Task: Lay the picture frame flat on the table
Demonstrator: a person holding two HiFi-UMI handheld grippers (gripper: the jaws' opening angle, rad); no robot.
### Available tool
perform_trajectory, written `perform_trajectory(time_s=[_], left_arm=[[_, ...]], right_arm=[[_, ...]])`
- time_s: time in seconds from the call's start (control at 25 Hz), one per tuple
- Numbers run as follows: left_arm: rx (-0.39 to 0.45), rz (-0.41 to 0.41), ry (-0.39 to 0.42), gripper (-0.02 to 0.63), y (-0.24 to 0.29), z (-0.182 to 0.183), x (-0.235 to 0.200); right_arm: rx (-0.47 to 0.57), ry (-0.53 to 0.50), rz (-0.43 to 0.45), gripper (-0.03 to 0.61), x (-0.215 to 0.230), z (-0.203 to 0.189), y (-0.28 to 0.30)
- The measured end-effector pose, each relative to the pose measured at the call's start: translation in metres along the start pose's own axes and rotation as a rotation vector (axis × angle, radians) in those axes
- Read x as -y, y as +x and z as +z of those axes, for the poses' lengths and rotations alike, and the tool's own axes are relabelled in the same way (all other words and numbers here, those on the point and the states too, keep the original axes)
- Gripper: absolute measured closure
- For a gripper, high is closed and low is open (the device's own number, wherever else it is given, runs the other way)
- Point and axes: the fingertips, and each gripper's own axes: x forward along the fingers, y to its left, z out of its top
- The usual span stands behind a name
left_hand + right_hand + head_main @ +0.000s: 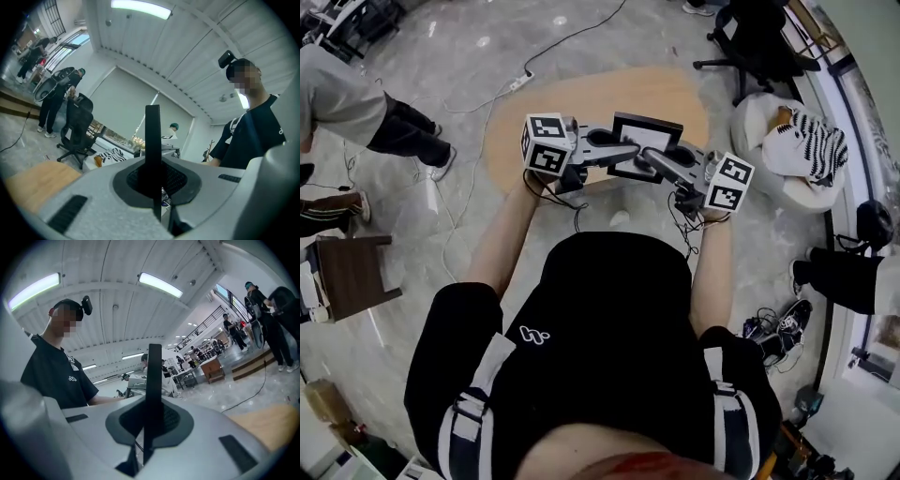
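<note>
The grey marbled floor point(469, 56) fills most of the head view, with cables running over it. On it, ahead of you, stands a pale wooden table point(581, 103) with a rounded top. A black office chair point(750, 42) is beyond the table's right end, and a white beanbag point(764, 131) with a zebra-striped cushion point(816, 145) sits just below the chair. At the left a bystander's legs point(384, 122) reach into view, with a small dark brown stool point(352, 277) nearer to you.

The picture frame point(645, 141), black-edged with a light middle, is between your two tools over the near edge of the table. Its face is turned up toward your head. From here you cannot tell whether its lower edge touches the tabletop.

Your left gripper point(623, 155) reaches in from the left and your right gripper point(654, 161) from the right, so they meet at the frame's lower part. In the left gripper view the frame point(152, 140) shows edge-on as a thin dark strip, and the left gripper point(154, 180) is clamped narrowly on it. In the right gripper view the same strip point(153, 376) stands between the jaws of the right gripper point(151, 420), which pinch it tightly.
</note>
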Motion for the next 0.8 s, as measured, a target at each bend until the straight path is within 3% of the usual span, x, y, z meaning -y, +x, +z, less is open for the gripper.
perform_trajectory(time_s=[0.36, 0.44, 0.64, 0.8], left_arm=[[-0.005, 0.096, -0.057, 0.595, 0.002, -0.021, -0.017], [-0.018, 0.110, -0.092, 0.594, 0.003, -0.021, -0.041], [-0.032, 0.144, -0.231, 0.578, 0.002, -0.017, -0.150], [-0.043, 0.166, -0.330, 0.571, -0.009, -0.042, -0.184]], right_arm=[[0.008, 0.084, 0.055, 0.560, 0.016, -0.021, -0.002], [0.010, 0.124, 0.059, 0.560, 0.040, -0.021, 0.000], [0.002, 0.264, 0.021, 0.560, 0.145, -0.019, 0.013], [-0.011, 0.362, 0.009, 0.560, 0.176, -0.043, 0.026]])
